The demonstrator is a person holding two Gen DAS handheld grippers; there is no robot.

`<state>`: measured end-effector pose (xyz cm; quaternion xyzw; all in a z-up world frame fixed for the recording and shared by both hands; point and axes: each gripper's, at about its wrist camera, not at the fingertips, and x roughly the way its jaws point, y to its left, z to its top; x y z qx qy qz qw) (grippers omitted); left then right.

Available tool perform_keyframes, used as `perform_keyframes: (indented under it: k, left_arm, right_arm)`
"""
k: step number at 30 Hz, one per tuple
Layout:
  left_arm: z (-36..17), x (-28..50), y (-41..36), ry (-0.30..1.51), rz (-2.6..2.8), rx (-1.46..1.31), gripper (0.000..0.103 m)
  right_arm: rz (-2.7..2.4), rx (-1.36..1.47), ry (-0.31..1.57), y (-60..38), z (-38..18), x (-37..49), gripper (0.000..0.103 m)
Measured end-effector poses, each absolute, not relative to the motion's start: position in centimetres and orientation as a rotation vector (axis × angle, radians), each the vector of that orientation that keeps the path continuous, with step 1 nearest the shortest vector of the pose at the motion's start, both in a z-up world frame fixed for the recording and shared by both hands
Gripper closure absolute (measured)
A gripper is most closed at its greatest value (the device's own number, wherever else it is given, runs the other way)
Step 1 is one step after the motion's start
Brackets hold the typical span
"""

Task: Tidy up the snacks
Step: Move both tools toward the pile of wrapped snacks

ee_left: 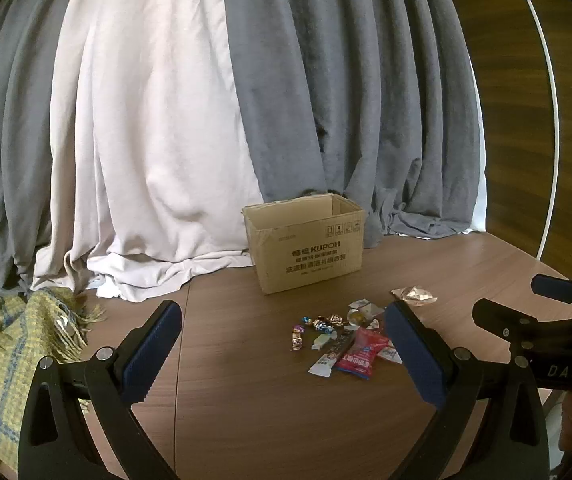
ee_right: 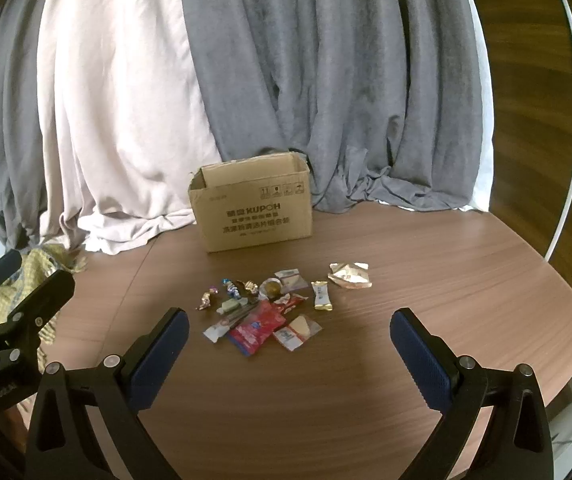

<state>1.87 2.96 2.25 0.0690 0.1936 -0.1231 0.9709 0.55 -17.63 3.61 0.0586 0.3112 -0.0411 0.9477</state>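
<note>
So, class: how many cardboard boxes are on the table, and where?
1. The open cardboard box stands at the back of the wooden table, against the curtains, behind the scattered snacks. None seems hidden.

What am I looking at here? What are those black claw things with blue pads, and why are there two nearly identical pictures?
No robot here: a person holds a two-finger gripper in each hand. Each carries a camera looking along its fingers, so one picture is from the left gripper, the other from the right gripper. Both are open and hold nothing. On the wooden table lie a scatter of wrapped snacks and, behind them, an open cardboard box. A yellow scarf lies off to the left.
</note>
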Motion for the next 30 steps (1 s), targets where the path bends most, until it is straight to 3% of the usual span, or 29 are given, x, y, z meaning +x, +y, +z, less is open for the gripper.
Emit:
perform_keyframes:
  k: [30]
  left_arm:
    - [0.9,4.3,1.4,0.447,-0.338,0.166,0.000]
  right_arm:
    - [-0.105,0.114,0.673,-18.0,3.0,1.7,0.001]
